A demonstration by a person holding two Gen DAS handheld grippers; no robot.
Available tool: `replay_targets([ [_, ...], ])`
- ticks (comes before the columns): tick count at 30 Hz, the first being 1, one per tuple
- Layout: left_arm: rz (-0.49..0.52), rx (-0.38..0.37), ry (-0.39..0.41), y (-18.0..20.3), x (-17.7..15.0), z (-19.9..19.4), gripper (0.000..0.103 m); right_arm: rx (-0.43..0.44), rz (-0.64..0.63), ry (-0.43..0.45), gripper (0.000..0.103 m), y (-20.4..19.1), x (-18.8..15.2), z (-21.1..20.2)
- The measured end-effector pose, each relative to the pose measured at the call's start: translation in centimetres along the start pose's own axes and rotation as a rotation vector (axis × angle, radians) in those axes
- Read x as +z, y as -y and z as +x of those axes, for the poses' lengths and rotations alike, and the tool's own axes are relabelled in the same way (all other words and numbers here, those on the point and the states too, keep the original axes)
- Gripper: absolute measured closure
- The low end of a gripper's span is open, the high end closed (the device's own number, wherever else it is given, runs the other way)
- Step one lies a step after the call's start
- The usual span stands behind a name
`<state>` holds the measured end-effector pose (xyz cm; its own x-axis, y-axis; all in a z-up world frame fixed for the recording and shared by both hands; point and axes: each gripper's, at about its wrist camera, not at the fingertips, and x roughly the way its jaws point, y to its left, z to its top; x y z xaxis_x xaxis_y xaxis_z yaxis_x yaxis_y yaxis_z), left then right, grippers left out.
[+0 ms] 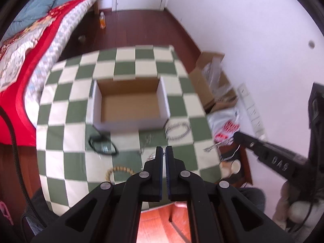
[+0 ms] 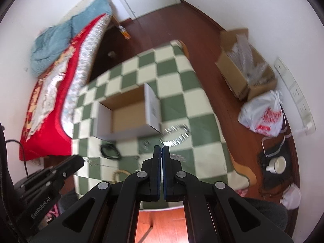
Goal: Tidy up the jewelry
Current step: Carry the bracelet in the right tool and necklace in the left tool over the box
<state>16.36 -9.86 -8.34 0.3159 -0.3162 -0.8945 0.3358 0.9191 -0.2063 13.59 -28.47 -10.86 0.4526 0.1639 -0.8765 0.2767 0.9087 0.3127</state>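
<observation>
A: Jewelry: silver chain dangles from right gripper, clamped; another, blurred, hangs from left gripper.

B: Cardboard box?

A: Open, on checkered table; bracelets beside it, indistinct.

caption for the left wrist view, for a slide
Closed left gripper pinching a thin silver chain above the green-and-cream checkered table, open cardboard box beyond.

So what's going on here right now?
A person holds both grippers above a checkered table. The left gripper is shut, apparently on a thin silver chain. The right gripper is shut on another silver piece. The cardboard box is open and empty. A sparkly bangle, a black loop and a beaded bracelet lie on the cloth.
</observation>
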Motion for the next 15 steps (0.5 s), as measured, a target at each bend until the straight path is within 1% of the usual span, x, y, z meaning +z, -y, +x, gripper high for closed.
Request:
replay_targets([
  [4, 0.001, -0.003, 0.066, -0.6, 3.3, -3.3, 0.103, 0.029, -0.057, 0.037, 0.102, -3.4, 2.6, -1.9],
  [8, -0.01, -0.002, 0.123, -1.6, 6.6, -5.5, 0.103, 0.043, -0.111, 0.069, 0.102, -6.7, 5.4, -3.3],
  [12, -0.008, -0.011, 0.18, -2.2, 9.7, -7.9, 0.103, 0.047, -0.145, 0.101, 0.102, -9.0, 8.0, -4.3],
  [15, 0.015, 0.0, 0.217, -2.3, 11.5, -9.2, 0.103, 0.05, -0.15, 0.11, 0.102, -10.2, 9.6, -4.2],
])
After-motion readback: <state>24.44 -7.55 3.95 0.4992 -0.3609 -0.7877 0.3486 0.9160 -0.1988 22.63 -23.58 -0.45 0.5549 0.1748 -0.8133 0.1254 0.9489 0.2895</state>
